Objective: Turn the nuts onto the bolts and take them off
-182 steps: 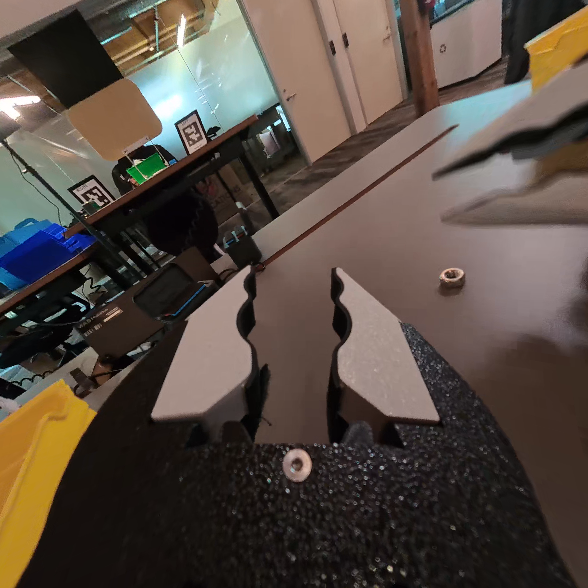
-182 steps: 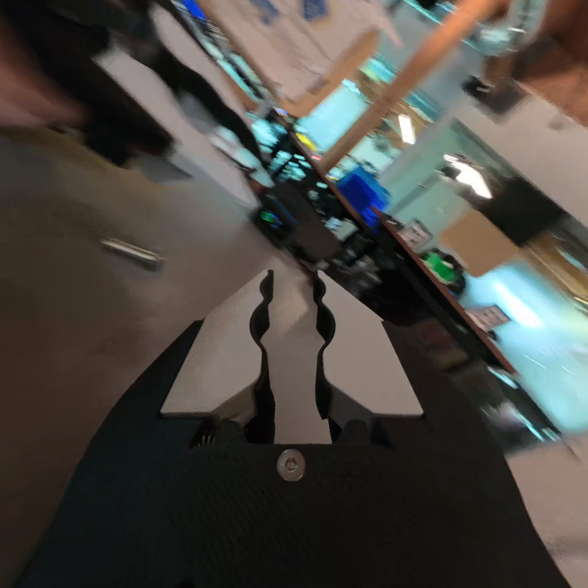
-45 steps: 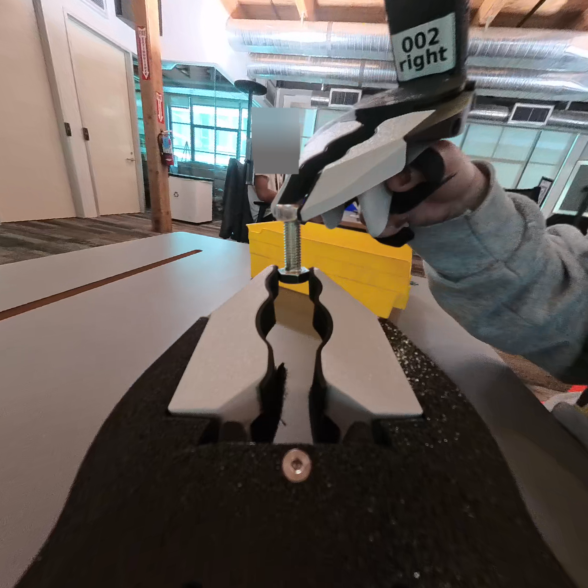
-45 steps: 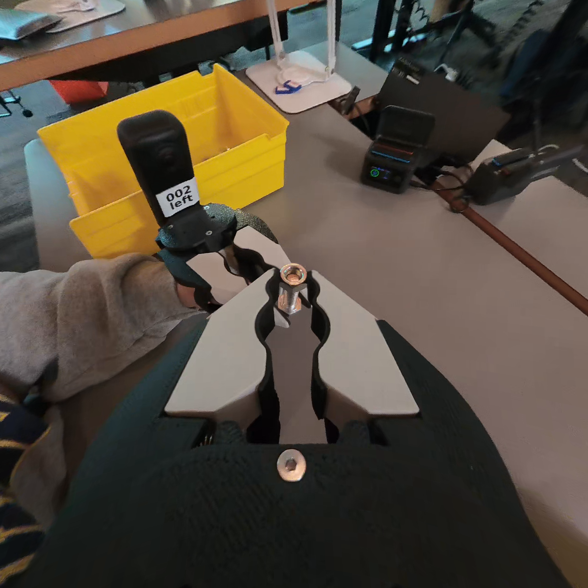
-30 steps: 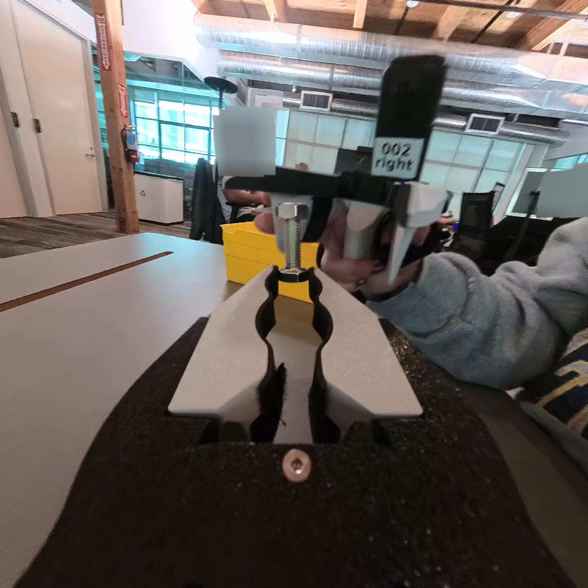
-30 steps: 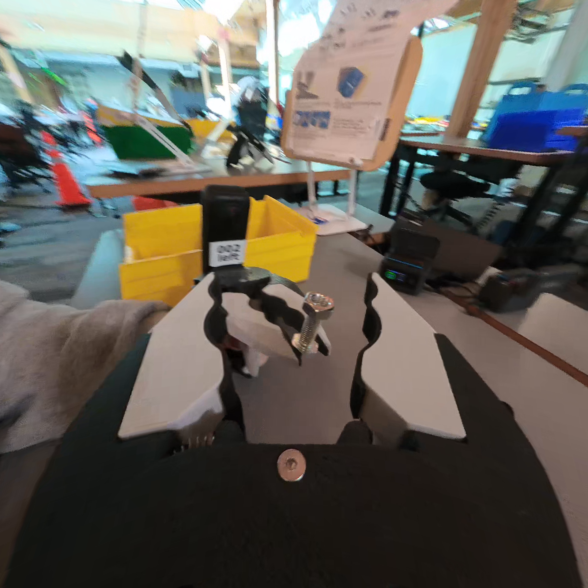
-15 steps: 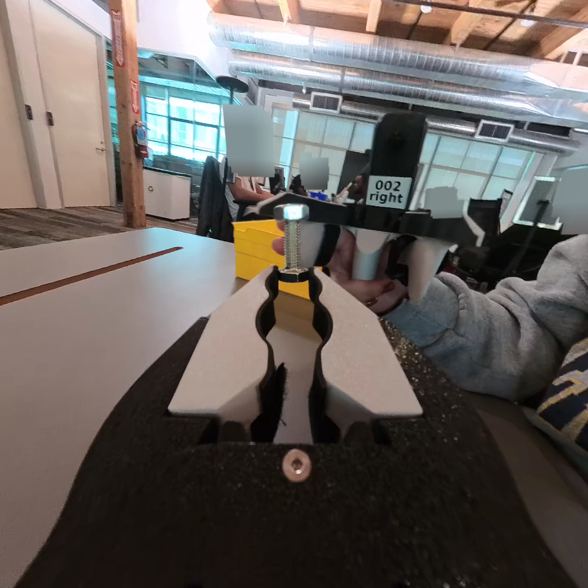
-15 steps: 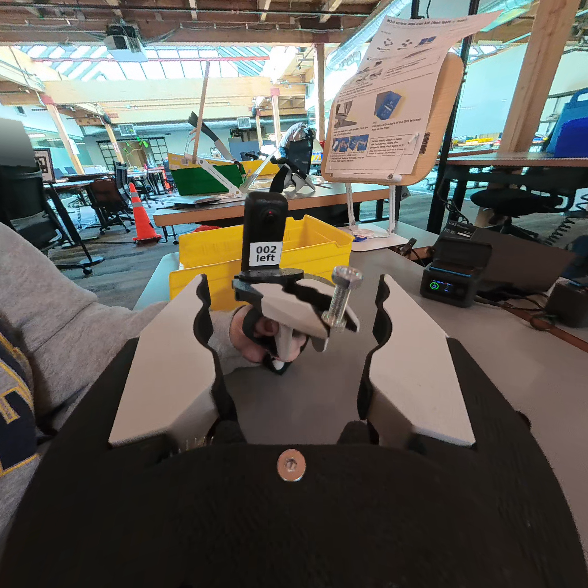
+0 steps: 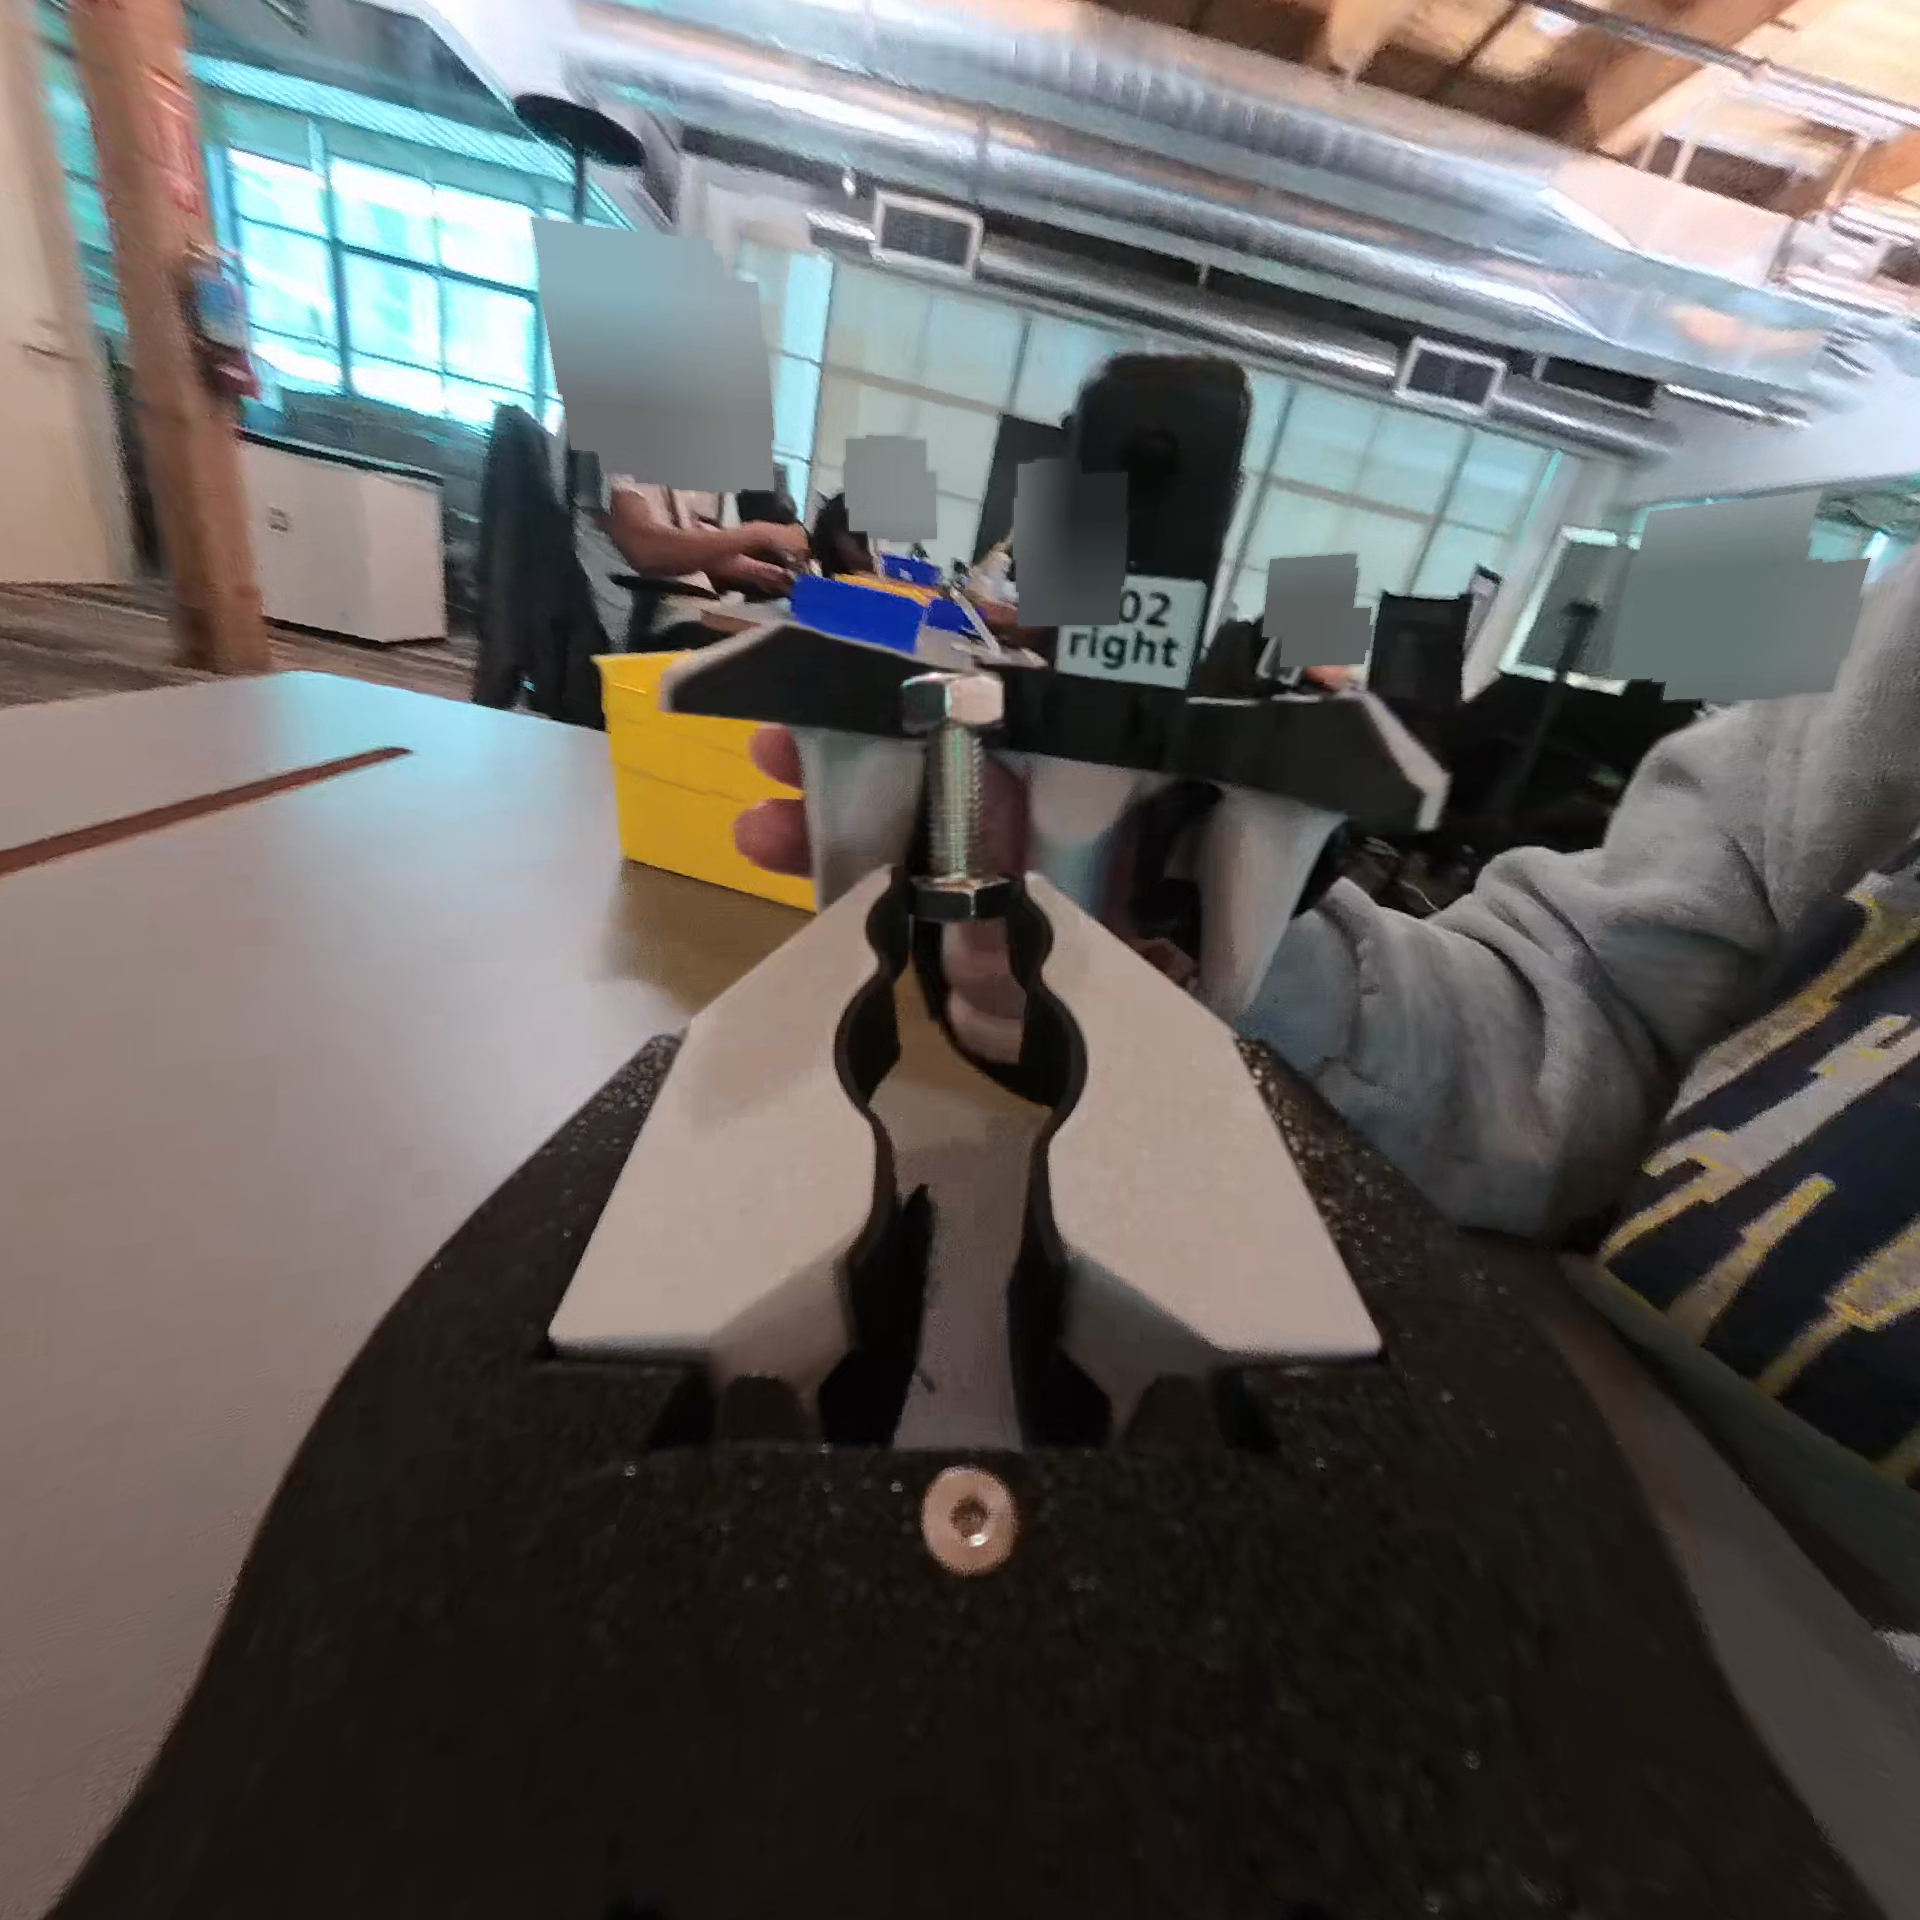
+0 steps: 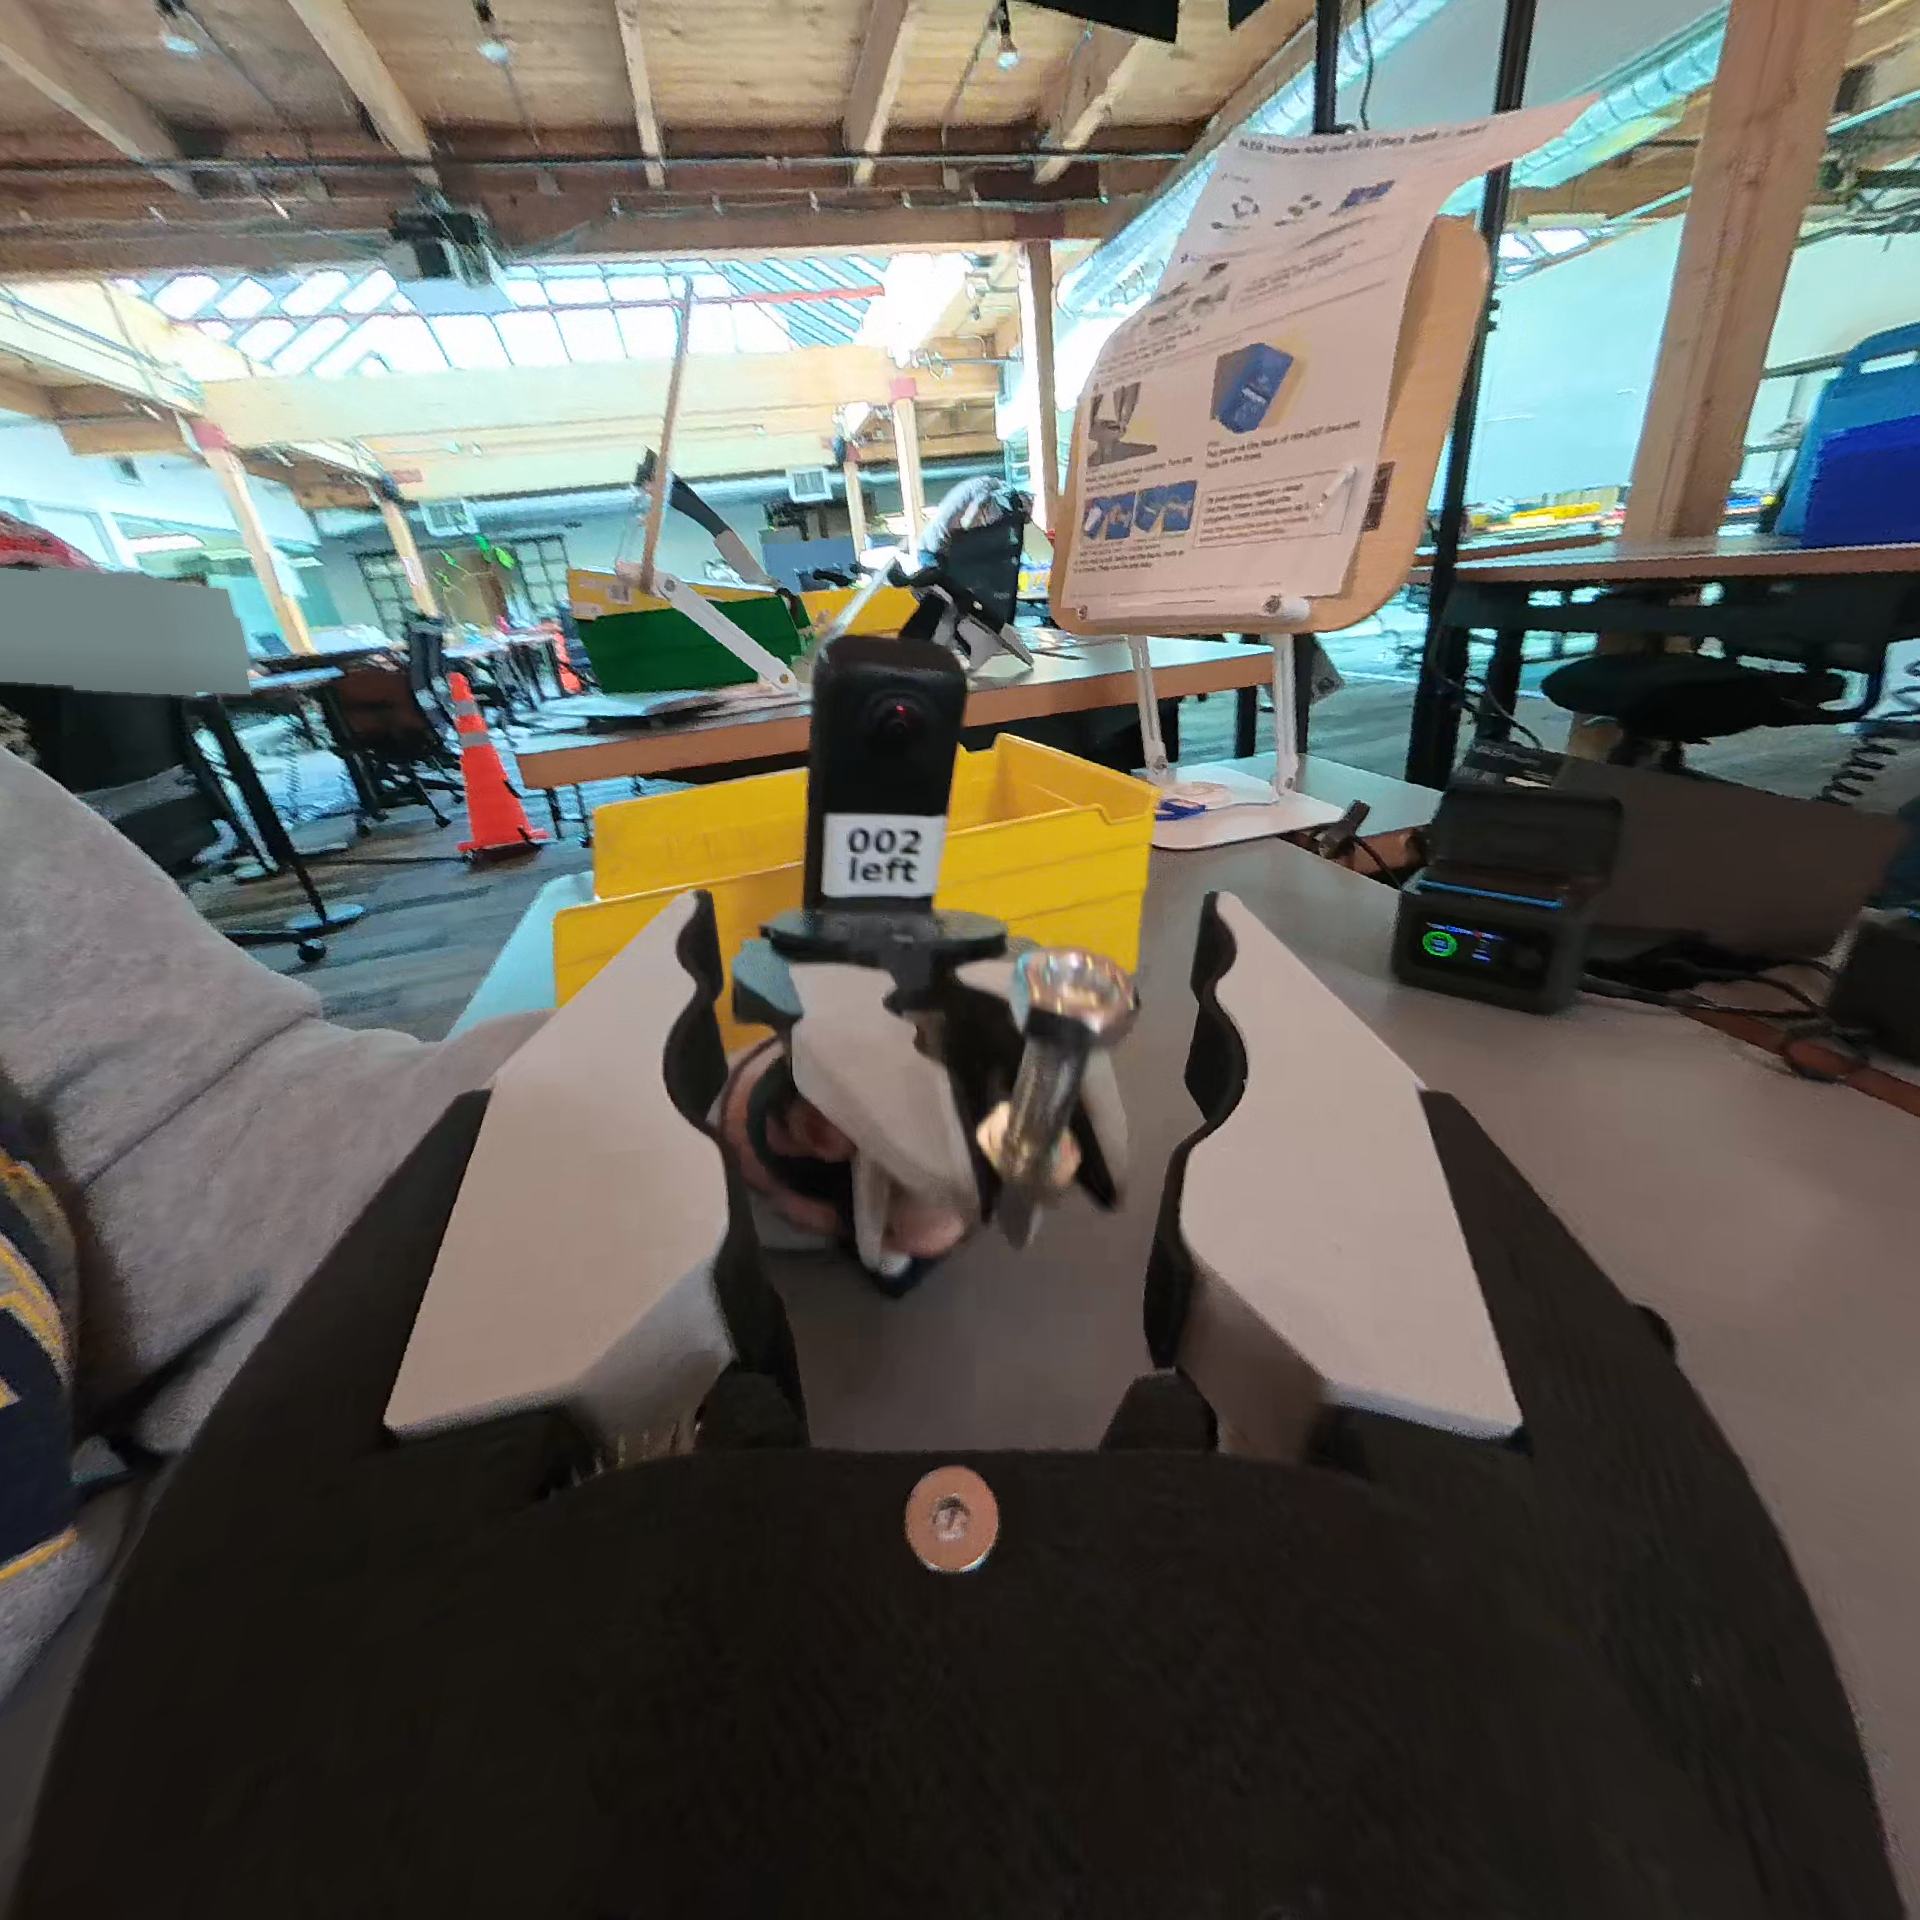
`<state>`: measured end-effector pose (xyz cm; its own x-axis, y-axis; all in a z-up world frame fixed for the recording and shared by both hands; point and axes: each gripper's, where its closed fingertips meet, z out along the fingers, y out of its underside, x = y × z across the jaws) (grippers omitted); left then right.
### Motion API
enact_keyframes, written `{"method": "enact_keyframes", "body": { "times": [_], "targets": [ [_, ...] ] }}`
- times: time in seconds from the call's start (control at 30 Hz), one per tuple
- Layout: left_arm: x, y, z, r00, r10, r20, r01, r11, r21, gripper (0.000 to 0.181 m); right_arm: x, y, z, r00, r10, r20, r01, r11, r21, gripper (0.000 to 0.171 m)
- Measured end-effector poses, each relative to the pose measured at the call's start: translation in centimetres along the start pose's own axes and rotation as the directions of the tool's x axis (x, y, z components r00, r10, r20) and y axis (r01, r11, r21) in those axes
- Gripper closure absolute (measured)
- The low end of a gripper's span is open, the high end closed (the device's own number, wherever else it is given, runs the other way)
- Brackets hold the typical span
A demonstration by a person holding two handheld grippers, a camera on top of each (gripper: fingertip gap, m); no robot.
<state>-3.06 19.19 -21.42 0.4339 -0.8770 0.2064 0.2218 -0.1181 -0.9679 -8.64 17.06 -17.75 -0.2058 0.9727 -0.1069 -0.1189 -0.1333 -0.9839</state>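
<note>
Left wrist view shows the left gripper [image 9: 954,902] clenched on a dark hexagonal nut [image 9: 953,898] at its white fingertips, with a shiny threaded steel bolt [image 9: 954,787] standing upright from it. Facing it, the right gripper [image 10: 954,1049] hangs spread and empty, the bolt's head between its fingers. I judge the nut sits near the bolt's end, so most turning remains; a yellow plastic bin [image 10: 1039,842] sits on the smooth grey table [image 9: 260,987] behind.

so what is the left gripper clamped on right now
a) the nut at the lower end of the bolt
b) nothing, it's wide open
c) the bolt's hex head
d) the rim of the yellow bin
a: the left gripper has its tips shut on the nut, with the bolt standing head-up above it, while the right gripper is open and holds nothing.
</note>
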Motion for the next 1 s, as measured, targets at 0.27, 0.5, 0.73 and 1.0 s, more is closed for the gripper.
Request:
{"method": "enact_keyframes", "body": {
  "times": [0.27, 0.5, 0.73, 1.0],
  "targets": [
    [-2.6, -2.1, -3.2, 0.991, -0.032, 0.13, 0.018, 0.994, 0.104, 0.165, 1.0, -0.4, -1.5, 0.999, 0.054, -0.003, -0.054, 0.998, 0.038, 0.096],
    [0.3, 0.9, 0.7, 0.999, -0.036, -0.016, 0.035, 0.998, -0.052, 0.165, -0.5, -0.4, -0.5, 0.999, 0.03, 0.041, -0.032, 0.999, 0.043, 0.09],
    [-1.9, -2.6, -3.2, 0.994, -0.062, 0.088, 0.051, 0.992, 0.116, 0.165, 0.9, -0.6, -1.5, 0.998, 0.061, 0.008, -0.061, 0.996, 0.058, 0.098],
    [0.0, -0.4, -0.6, 0.992, -0.118, -0.039, 0.119, 0.993, 0.008, 0.165, -0.6, -0.1, -0.8, 0.994, 0.074, 0.084, -0.076, 0.997, 0.029, 0.093]
  ]
}}
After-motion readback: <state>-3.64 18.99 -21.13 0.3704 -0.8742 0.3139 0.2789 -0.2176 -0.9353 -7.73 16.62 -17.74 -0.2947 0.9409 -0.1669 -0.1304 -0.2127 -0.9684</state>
